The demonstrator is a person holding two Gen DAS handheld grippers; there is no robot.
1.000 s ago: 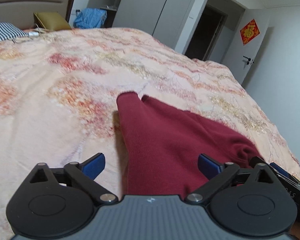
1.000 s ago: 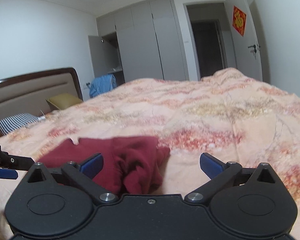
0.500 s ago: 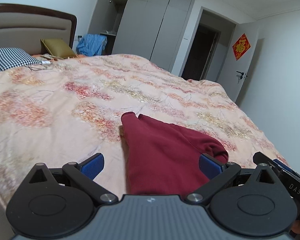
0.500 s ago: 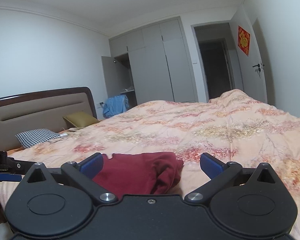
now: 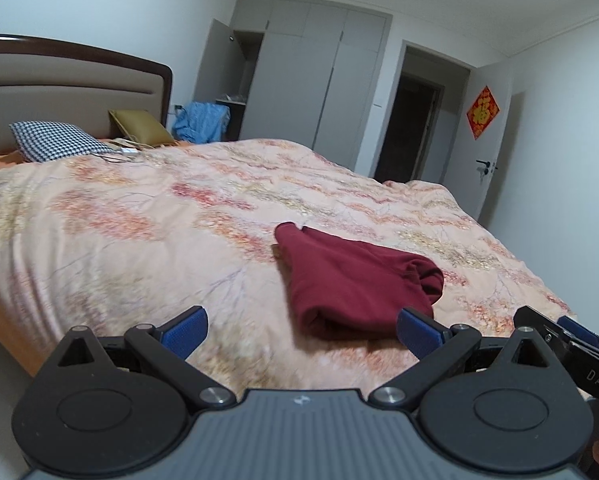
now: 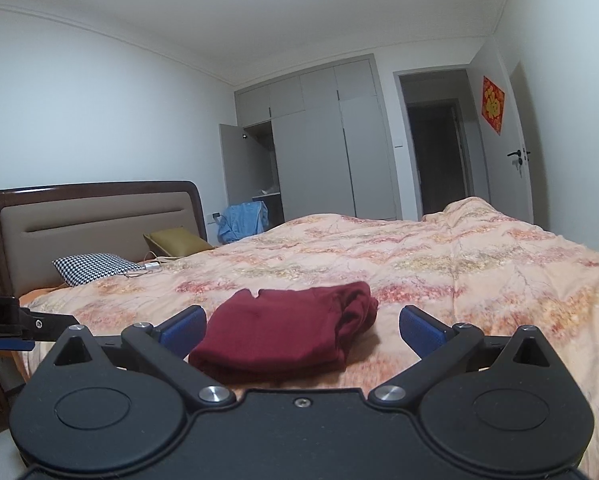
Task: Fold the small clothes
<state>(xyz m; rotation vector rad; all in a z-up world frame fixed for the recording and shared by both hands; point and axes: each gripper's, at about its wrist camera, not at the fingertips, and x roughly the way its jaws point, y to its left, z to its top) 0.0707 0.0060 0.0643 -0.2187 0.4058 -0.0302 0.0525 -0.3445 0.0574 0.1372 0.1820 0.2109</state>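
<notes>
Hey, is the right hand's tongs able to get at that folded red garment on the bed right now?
Probably yes. The right tongs are open and empty, and the red garment lies straight ahead on the quilt with nothing in between. The left tongs sit off to the side.

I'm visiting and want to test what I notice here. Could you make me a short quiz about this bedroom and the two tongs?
1. True or false: the left tongs are shut on the dark red garment.
2. Which lies nearest the headboard? A) checked pillow B) dark red garment C) blue clothing
3. Fill in: the dark red garment lies folded on the floral ____.

Key:
1. False. Both the left and the right tongs are open and hold nothing; the garment lies apart from them.
2. A
3. bedspread
</notes>
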